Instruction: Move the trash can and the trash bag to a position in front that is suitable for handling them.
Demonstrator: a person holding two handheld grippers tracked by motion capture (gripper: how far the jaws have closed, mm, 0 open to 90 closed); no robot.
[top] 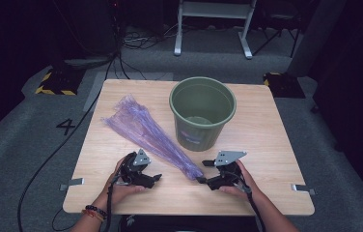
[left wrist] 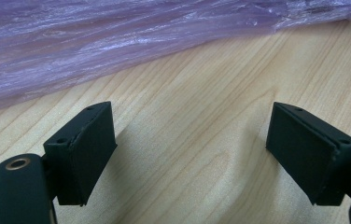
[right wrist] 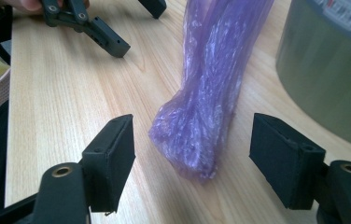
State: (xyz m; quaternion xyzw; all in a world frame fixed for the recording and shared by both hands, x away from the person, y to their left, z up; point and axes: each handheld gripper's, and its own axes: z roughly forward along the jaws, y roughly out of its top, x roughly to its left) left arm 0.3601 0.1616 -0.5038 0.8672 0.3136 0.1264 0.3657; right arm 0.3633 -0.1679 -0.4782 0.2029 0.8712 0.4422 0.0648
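Note:
A long, crumpled purple plastic bag (top: pixel 150 133) lies slantwise on the wooden table (top: pixel 266 145), fanned out at the back left and bunched to a narrow end near the front middle. My right gripper (top: pixel 202 173) lies low at that end and is open. In the right gripper view the bunched end of the bag (right wrist: pixel 197 135) sits between and just ahead of the gripper's (right wrist: pixel 192 161) pads, touching neither. My left gripper (top: pixel 155 178) rests on the table beside the bag and is open. Bare wood shows between the left gripper's (left wrist: pixel 192 154) jaws, with the bag (left wrist: pixel 94 42) beyond them.
A round olive-green bin (top: pixel 202 112) stands upright behind the grippers, close to the right of the bag; its wall (right wrist: pixel 332 79) rises at the right of the right gripper view. The left gripper (right wrist: pixel 89 28) lies farther off in that view. Table edges run close to both hands.

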